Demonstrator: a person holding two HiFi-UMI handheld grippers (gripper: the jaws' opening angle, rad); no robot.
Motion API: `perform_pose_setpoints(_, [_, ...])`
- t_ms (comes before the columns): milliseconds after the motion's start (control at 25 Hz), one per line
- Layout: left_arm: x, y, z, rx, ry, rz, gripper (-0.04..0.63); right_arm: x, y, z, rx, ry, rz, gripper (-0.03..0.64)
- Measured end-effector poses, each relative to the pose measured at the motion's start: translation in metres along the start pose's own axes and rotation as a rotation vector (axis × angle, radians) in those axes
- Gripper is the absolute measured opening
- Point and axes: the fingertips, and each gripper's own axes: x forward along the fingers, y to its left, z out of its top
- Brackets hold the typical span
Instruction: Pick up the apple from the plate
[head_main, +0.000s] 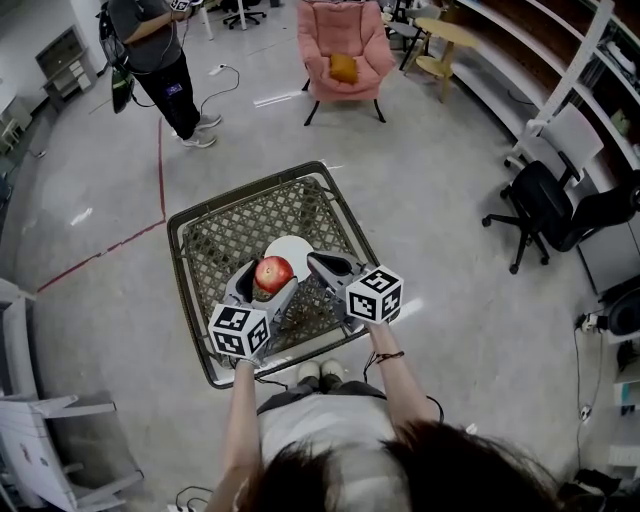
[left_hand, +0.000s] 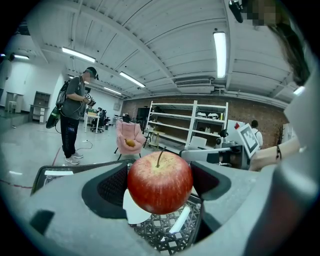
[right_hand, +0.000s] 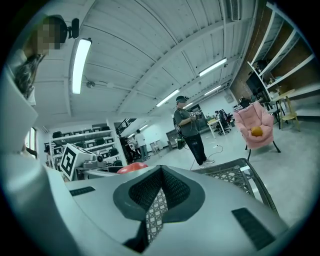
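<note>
A red apple (head_main: 274, 272) with a stem is clamped between the jaws of my left gripper (head_main: 268, 285), lifted just off the white plate (head_main: 296, 247). The plate lies on a dark wicker table (head_main: 200, 228). In the left gripper view the apple (left_hand: 160, 182) fills the middle, and a piece of the plate (left_hand: 133, 214) shows beneath it. My right gripper (head_main: 320, 264) hovers to the right of the apple, over the table, its jaws closed with nothing between them. From the right gripper view only the apple's red top (right_hand: 131, 168) peeks over the jaws (right_hand: 159, 172).
A person (head_main: 160, 60) stands on the floor beyond the table at the far left. A pink armchair (head_main: 343, 45) holding an orange object (head_main: 343, 67) is straight ahead. A black office chair (head_main: 545, 205) is at the right, a white chair (head_main: 50, 440) at the near left.
</note>
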Motion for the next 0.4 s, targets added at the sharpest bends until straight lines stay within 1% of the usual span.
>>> perform_pose_setpoints(400, [0.0024, 0.0055, -0.0002, -0.003, 0.000, 0.001, 0.405, 0.0038, -0.0040, -0.0012, 0.000, 0.003, -0.001, 0.009])
